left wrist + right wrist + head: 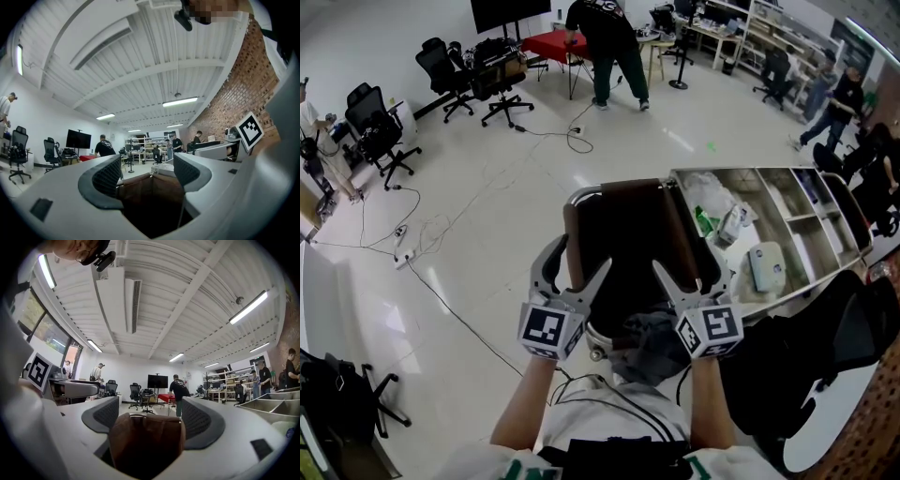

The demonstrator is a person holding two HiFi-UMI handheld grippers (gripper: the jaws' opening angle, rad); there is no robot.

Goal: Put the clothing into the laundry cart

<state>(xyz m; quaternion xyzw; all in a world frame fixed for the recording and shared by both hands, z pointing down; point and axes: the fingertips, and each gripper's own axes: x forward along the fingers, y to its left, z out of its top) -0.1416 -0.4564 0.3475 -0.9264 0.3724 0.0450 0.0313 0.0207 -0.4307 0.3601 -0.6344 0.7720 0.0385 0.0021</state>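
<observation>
The laundry cart (pixel 623 239) is a dark brown bag on a metal frame, standing right in front of me in the head view. Both grippers hover over its near end. My left gripper (pixel 578 262) is open with nothing between its fingers, and so is my right gripper (pixel 689 275). A grey garment (pixel 654 345) lies bunched at the cart's near rim, just below the right gripper's marker cube, and neither gripper touches it. In the left gripper view the brown bag (pixel 150 190) shows beyond the open left gripper (pixel 147 173). The right gripper view shows the bag's rim (pixel 146 430) beyond the open right gripper (pixel 149 416).
A shelved trolley (pixel 811 220) with bottles and white items stands against the cart's right side. Dark fabric on a seat (pixel 834 342) lies at the right, by a white table edge (pixel 848 412). Cables (pixel 441 300) cross the floor on the left. Office chairs (pixel 478 70) and people (pixel 609 47) are farther back.
</observation>
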